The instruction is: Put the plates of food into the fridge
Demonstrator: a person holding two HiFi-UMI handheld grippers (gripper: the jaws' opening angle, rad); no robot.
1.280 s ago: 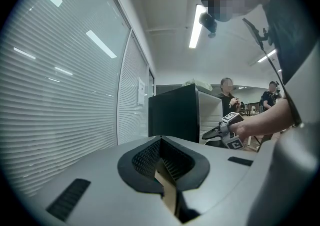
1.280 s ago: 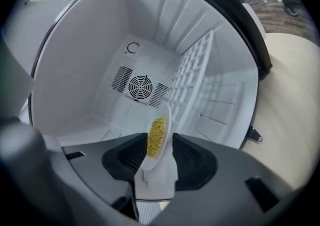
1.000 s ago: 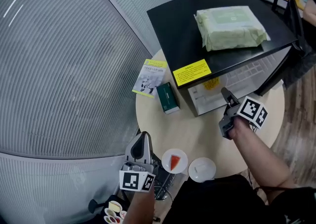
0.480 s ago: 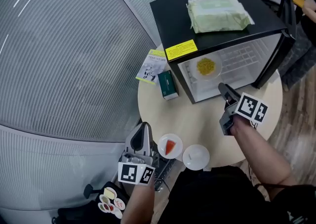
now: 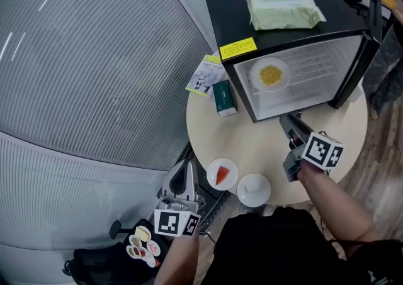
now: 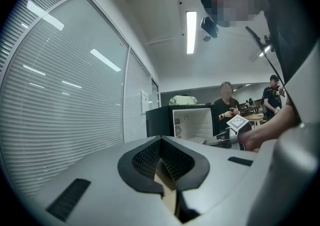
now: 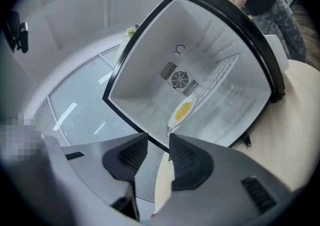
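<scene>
Fridge stood open, a plate of yellow food inside; the right gripper was parted and empty, the left gripper closed on nothing.

The left tongs and right tongs are showing grey shells with black ribbed pads, each carrying a white cube of black square markers; the person is wearing, apparently, black clothing.

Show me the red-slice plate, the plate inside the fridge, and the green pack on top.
Plate with red slice (image 5: 233,173): head view, bare white rim, right side.
Plate of yellow food (image 5: 255,76): head view, its left rim.
Green pack (image 5: 284,9): head view, middle of its top.
</scene>
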